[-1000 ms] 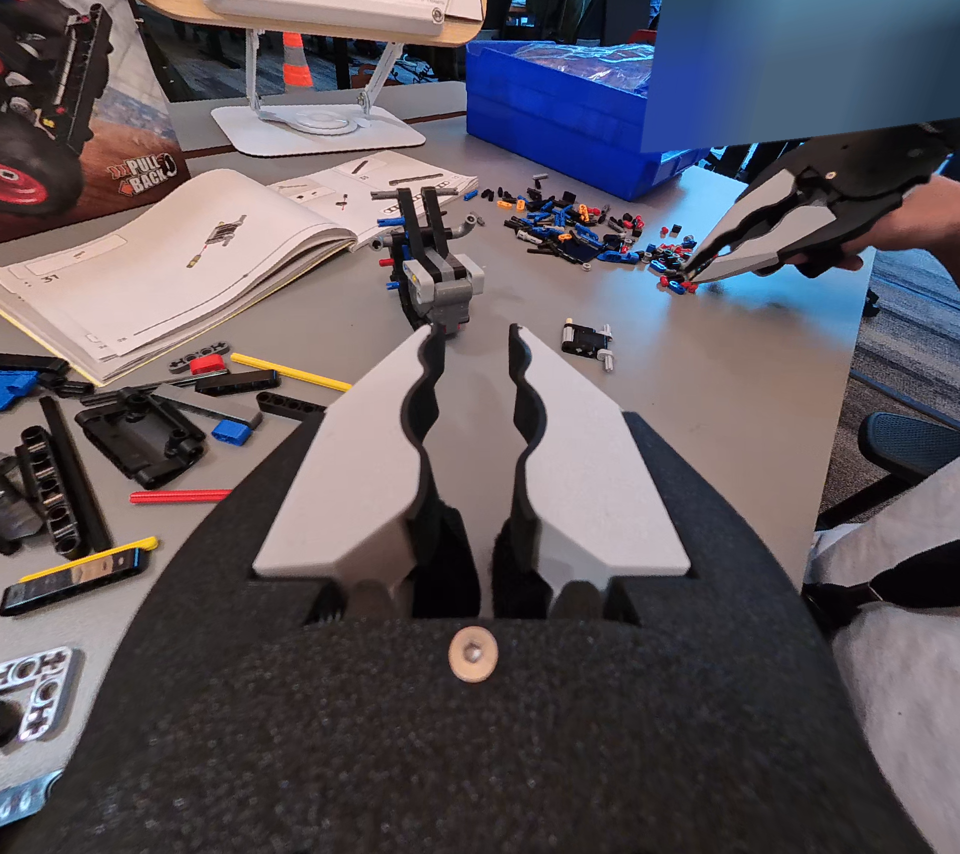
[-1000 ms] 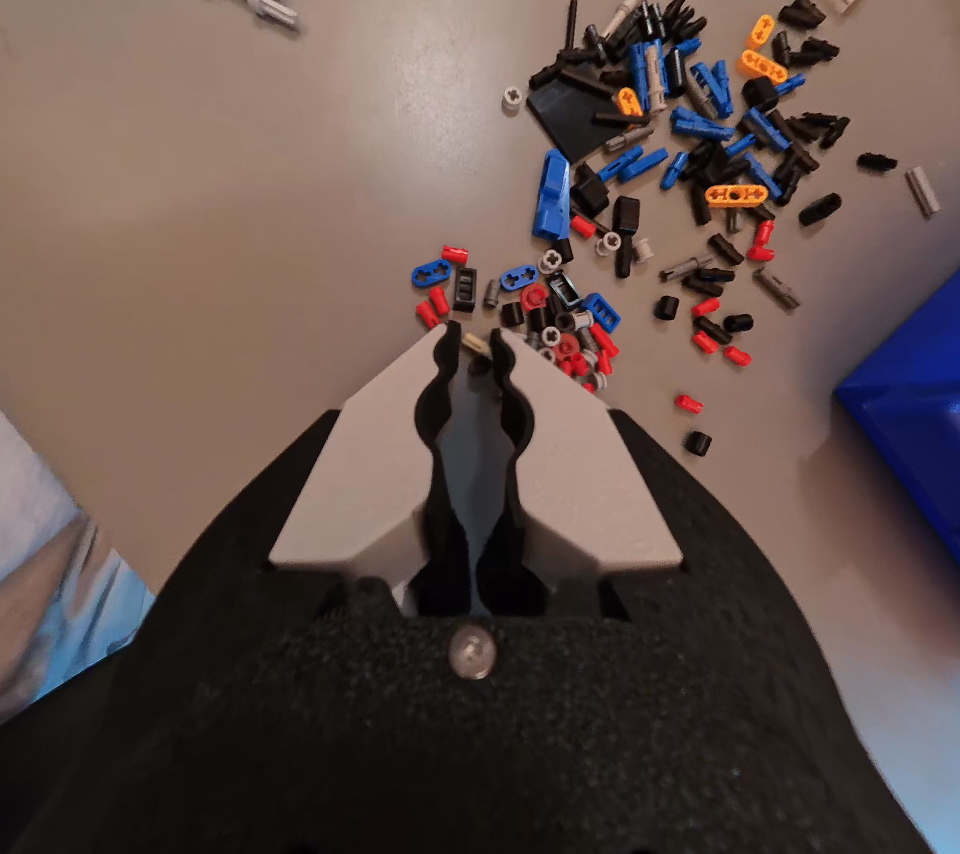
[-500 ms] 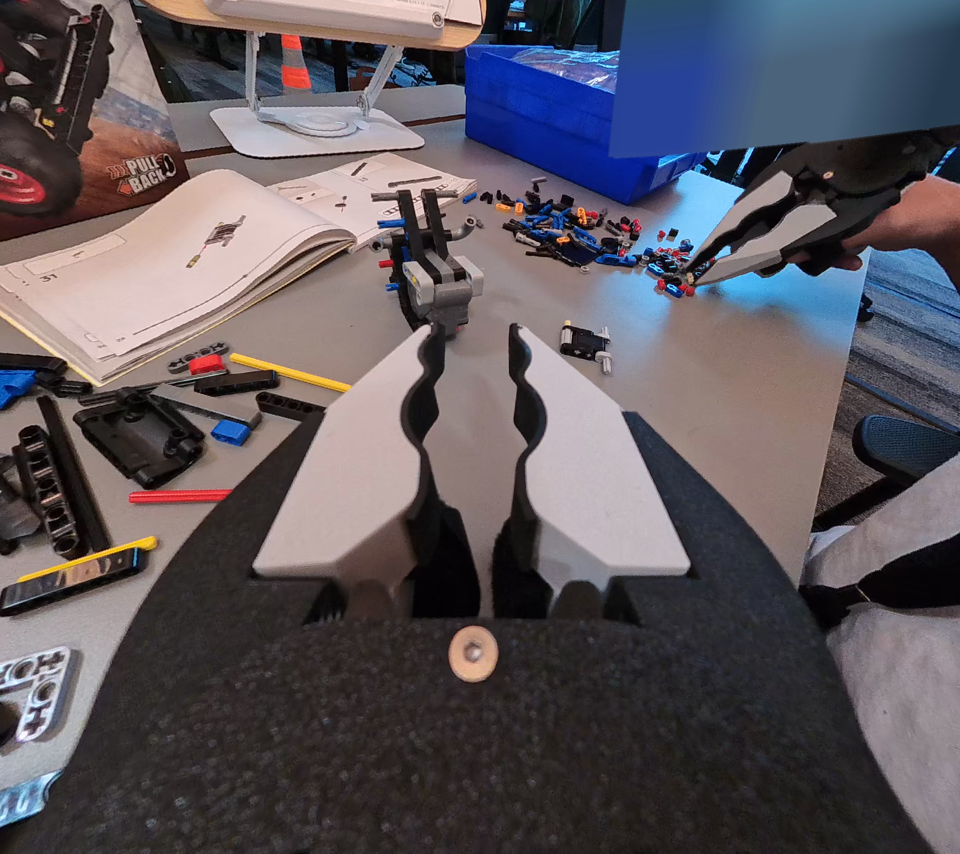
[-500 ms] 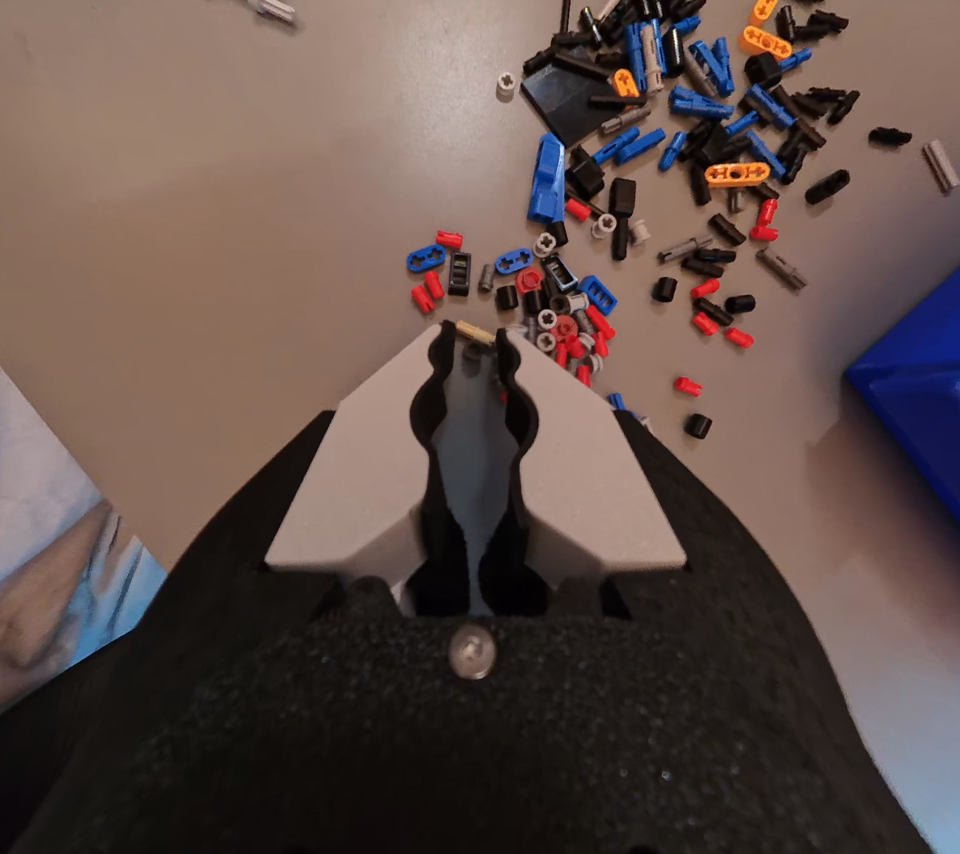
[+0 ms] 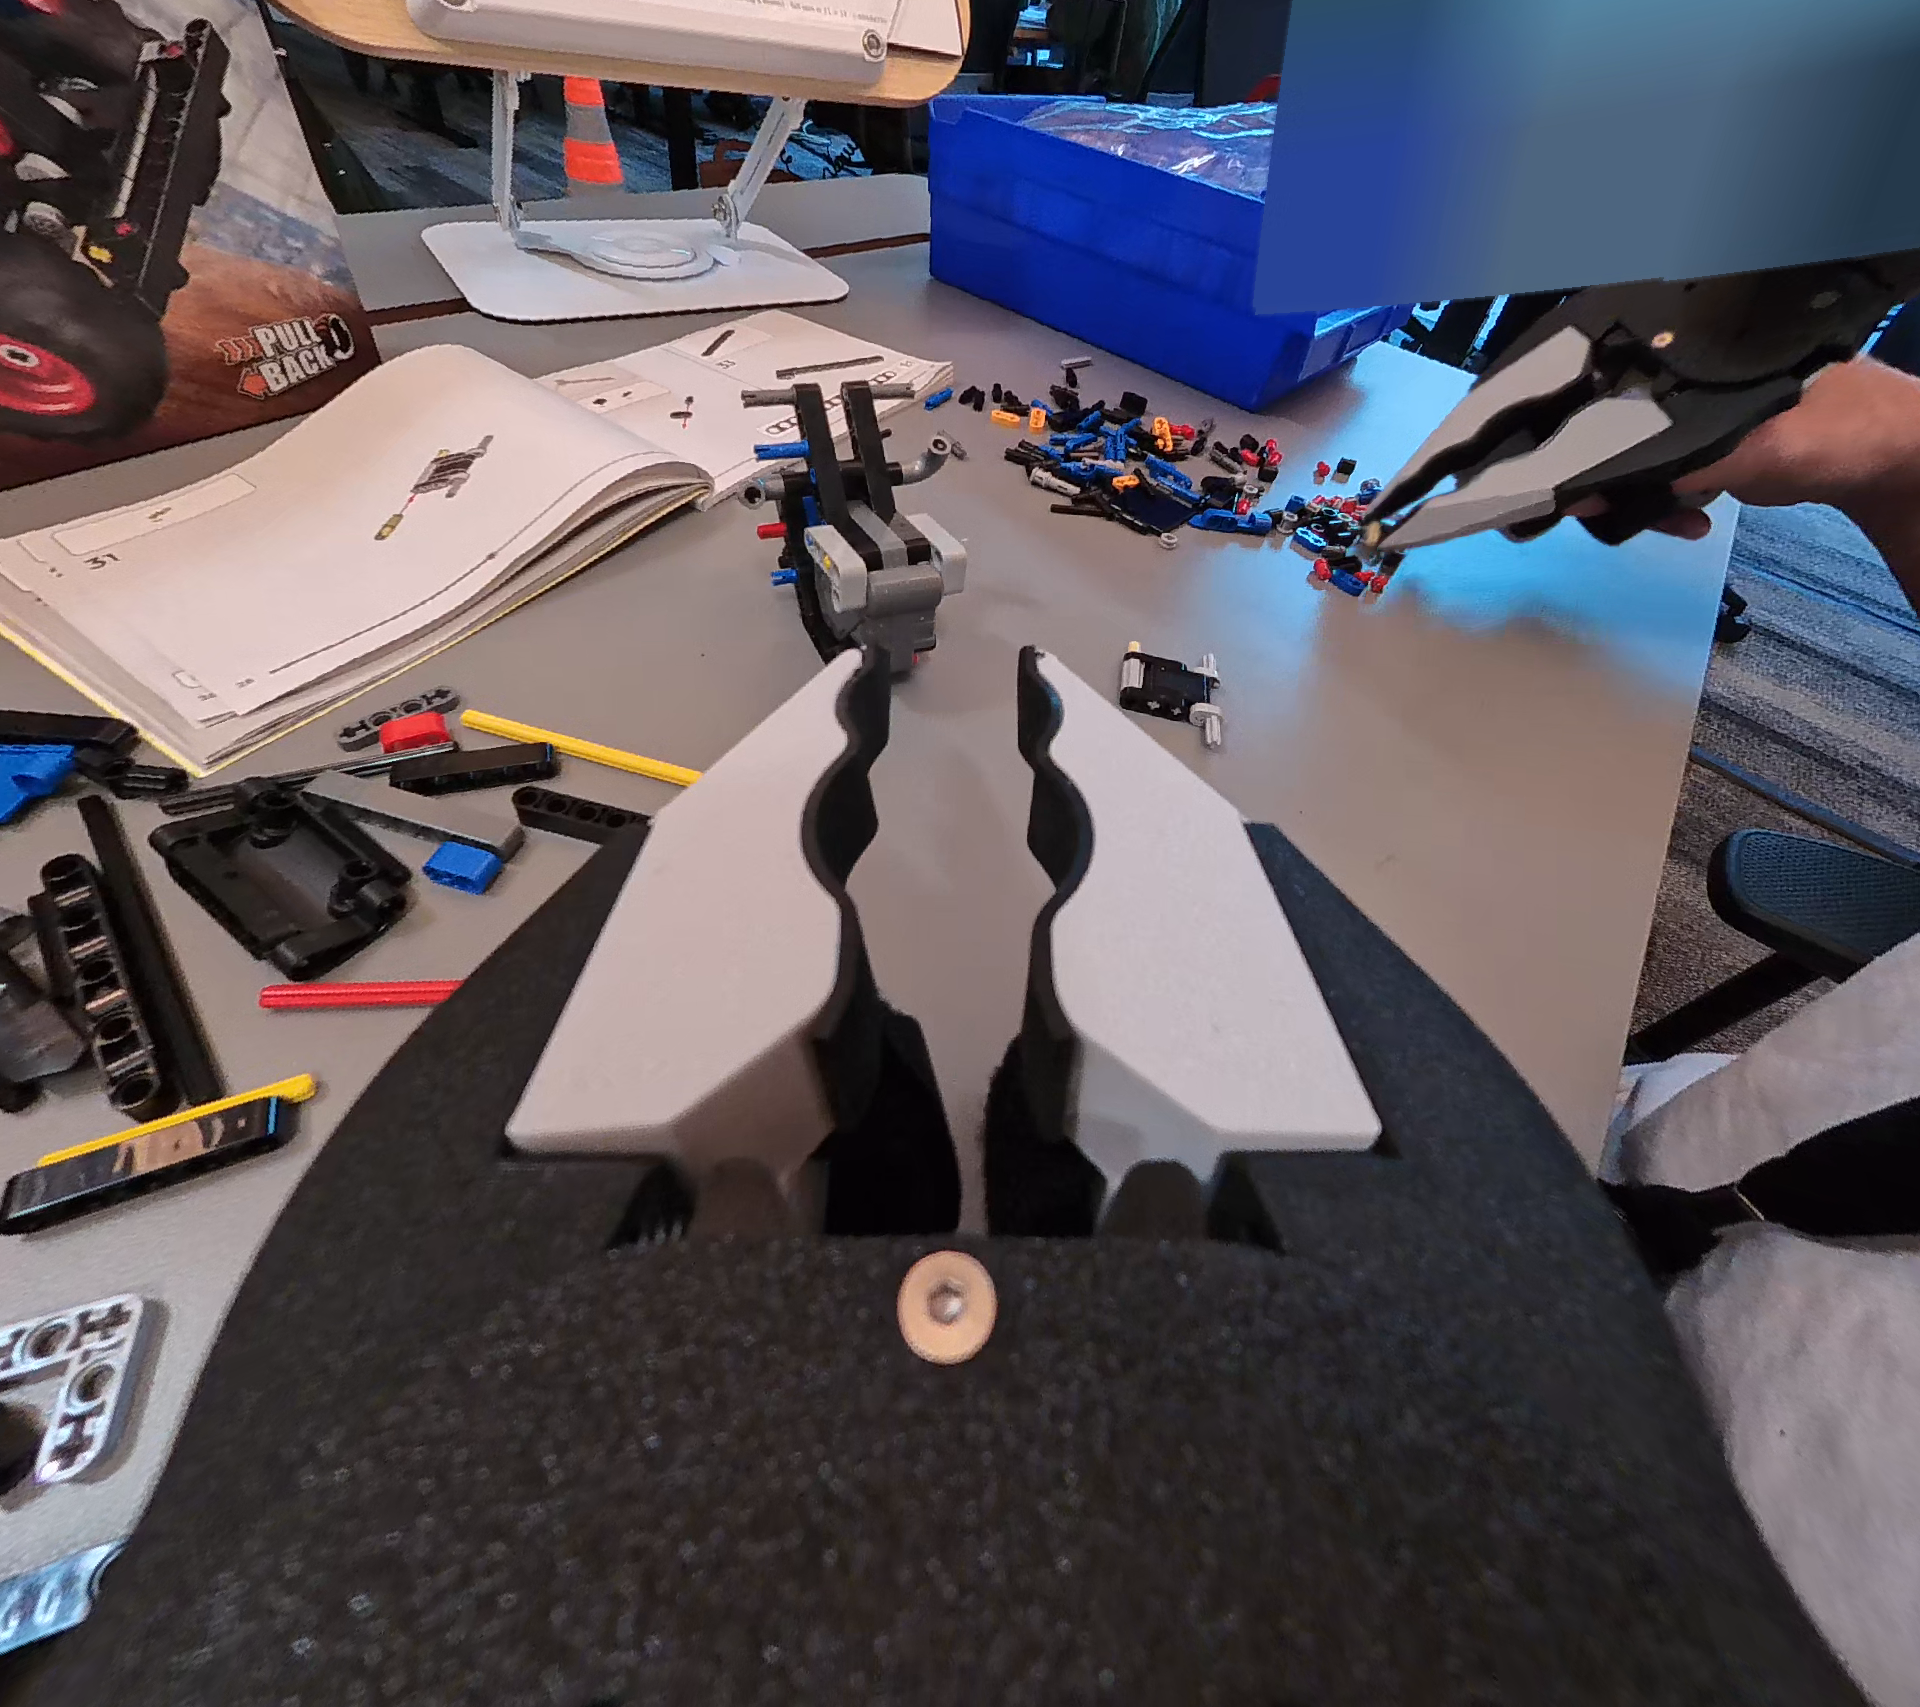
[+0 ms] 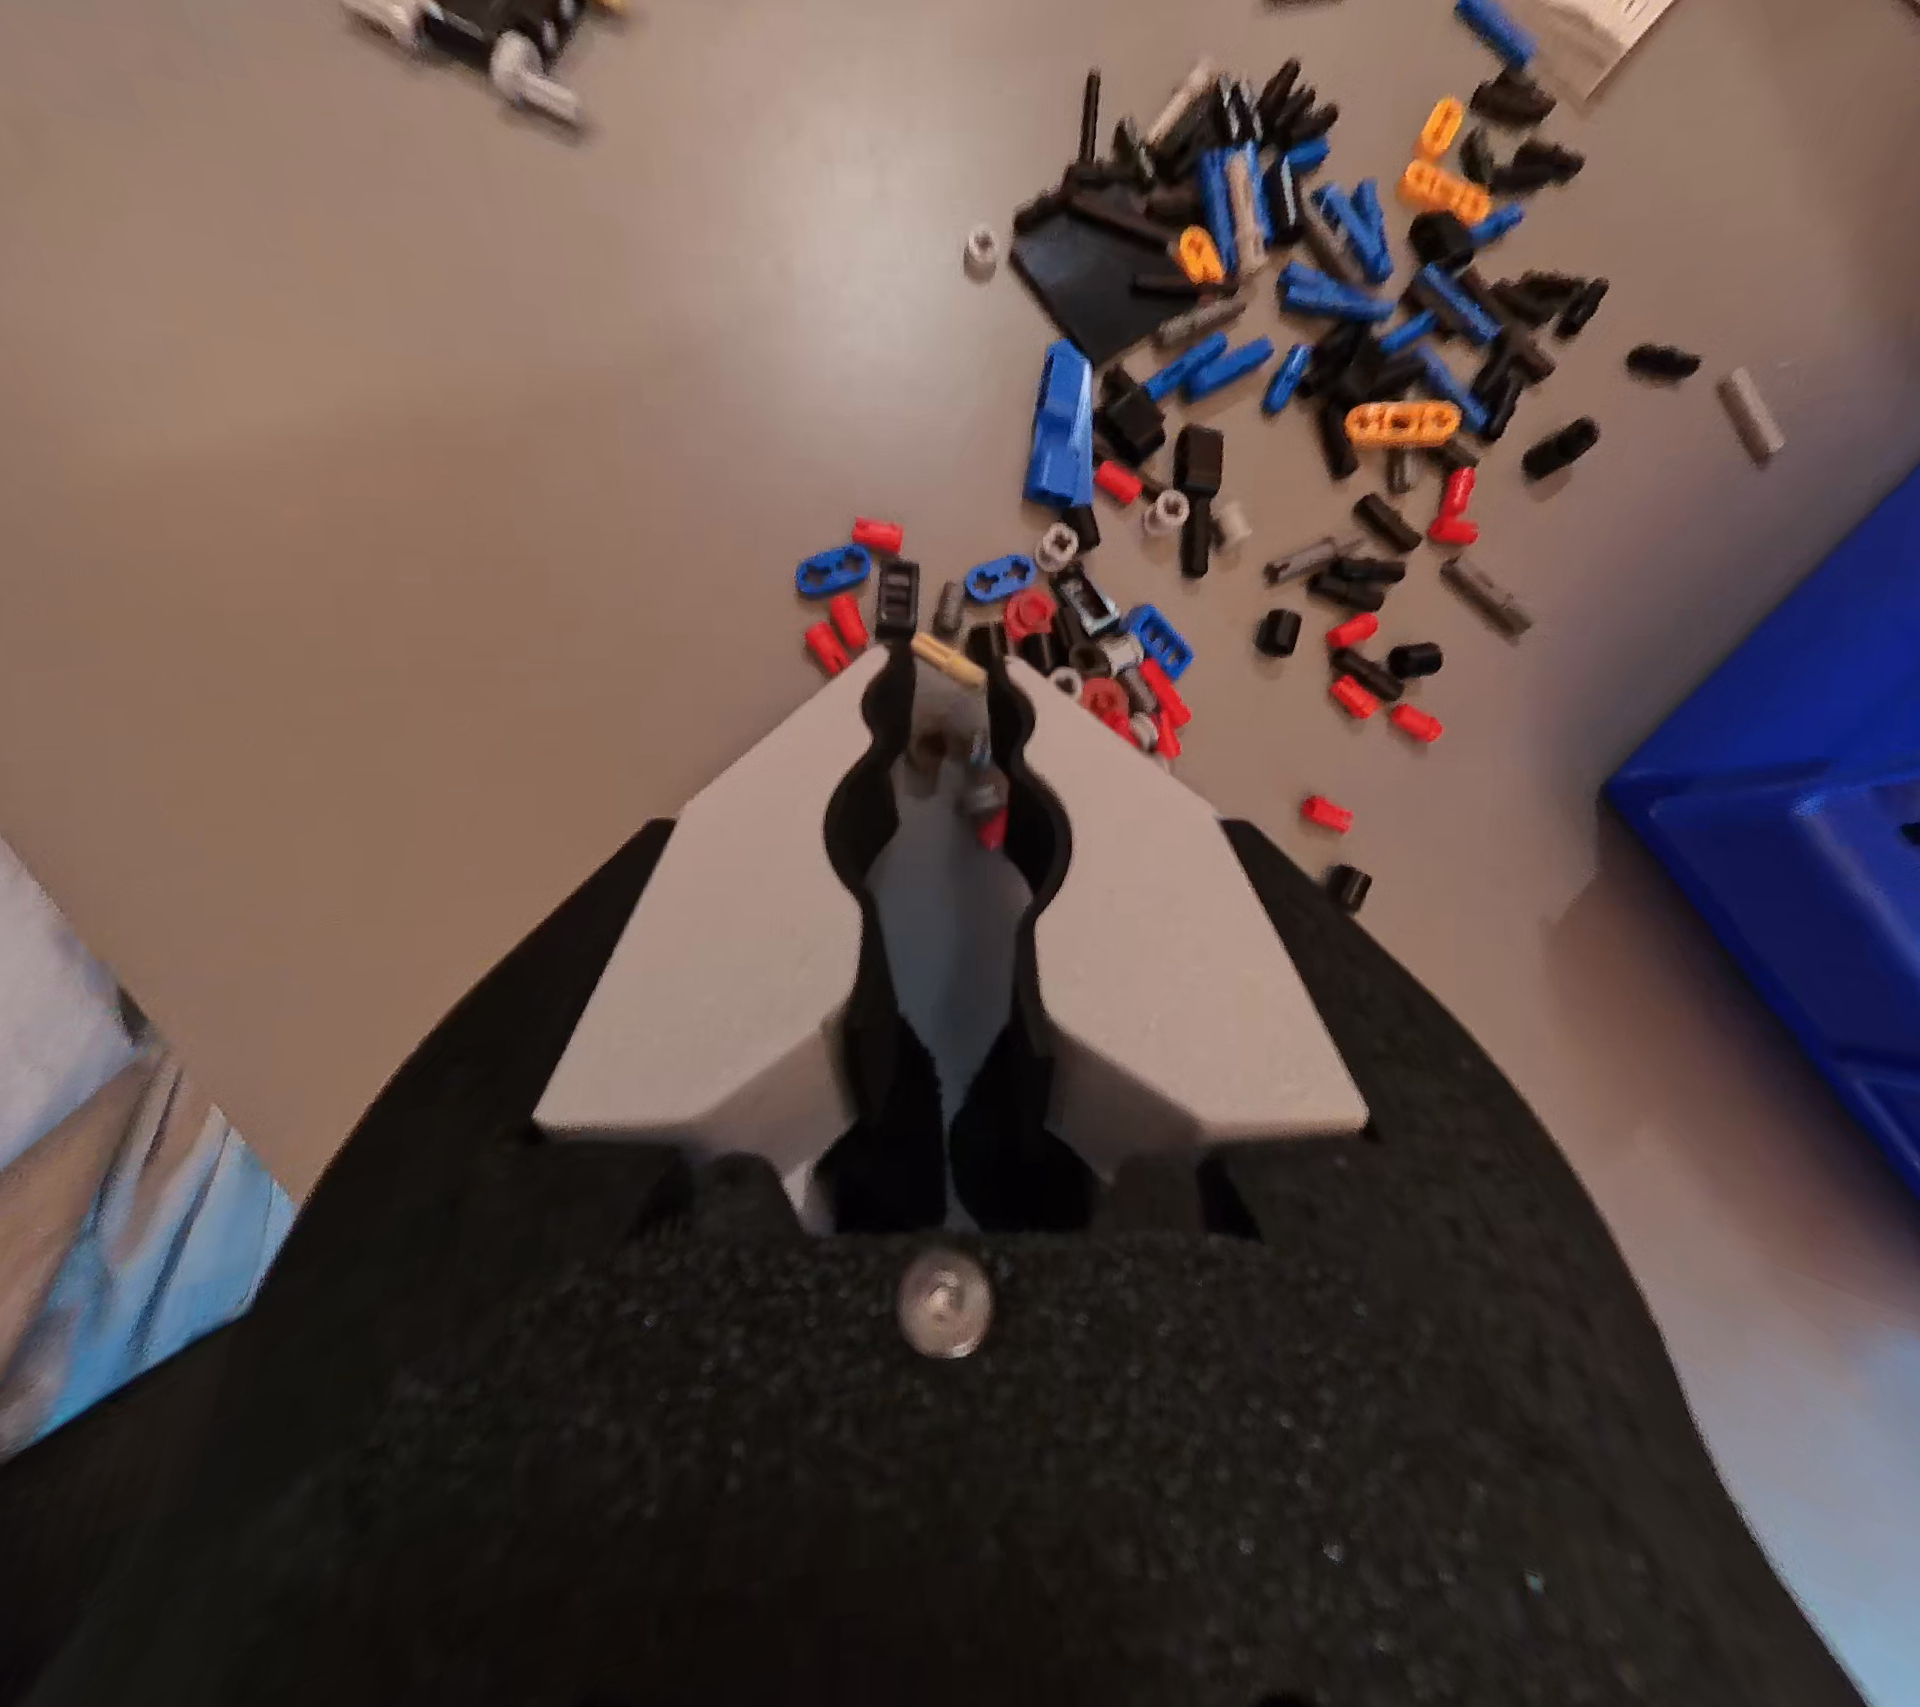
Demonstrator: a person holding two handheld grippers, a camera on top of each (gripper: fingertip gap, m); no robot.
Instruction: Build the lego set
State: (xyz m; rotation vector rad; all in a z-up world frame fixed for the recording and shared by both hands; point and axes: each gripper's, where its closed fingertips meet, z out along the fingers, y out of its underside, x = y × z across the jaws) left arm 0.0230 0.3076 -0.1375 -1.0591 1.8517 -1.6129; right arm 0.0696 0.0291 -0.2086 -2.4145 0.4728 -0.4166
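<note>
My left gripper (image 5: 940, 660) is open and empty, low over the table, just short of the partly built black and grey model (image 5: 873, 545). My right gripper (image 6: 948, 670) is shut on a small tan pin (image 6: 948, 658) held crosswise at its tips, just above the near edge of the pile of small red, blue, black and orange parts (image 6: 1299, 327). It also shows in the left wrist view (image 5: 1377, 527) at the pile's right end (image 5: 1132, 462). A small black sub-assembly with grey pins (image 5: 1169, 686) lies apart on the table (image 6: 488, 10).
An open instruction booklet (image 5: 364, 504) lies left of the model. Blue bins (image 5: 1091, 244) stand behind the pile (image 6: 1787, 836). A sheet on a stand (image 5: 634, 255) and the set's box (image 5: 114, 130) stand at the back. Larger beams and plates (image 5: 281, 878) lie at left. The table's edge and a chair (image 5: 1818, 909) are at right. Tip to tip, the grippers are about 30 cm apart.
My right gripper has closed on the tan pin and lifted a little off the pile, so more parts show under its fingers. My left gripper has stayed in place.
</note>
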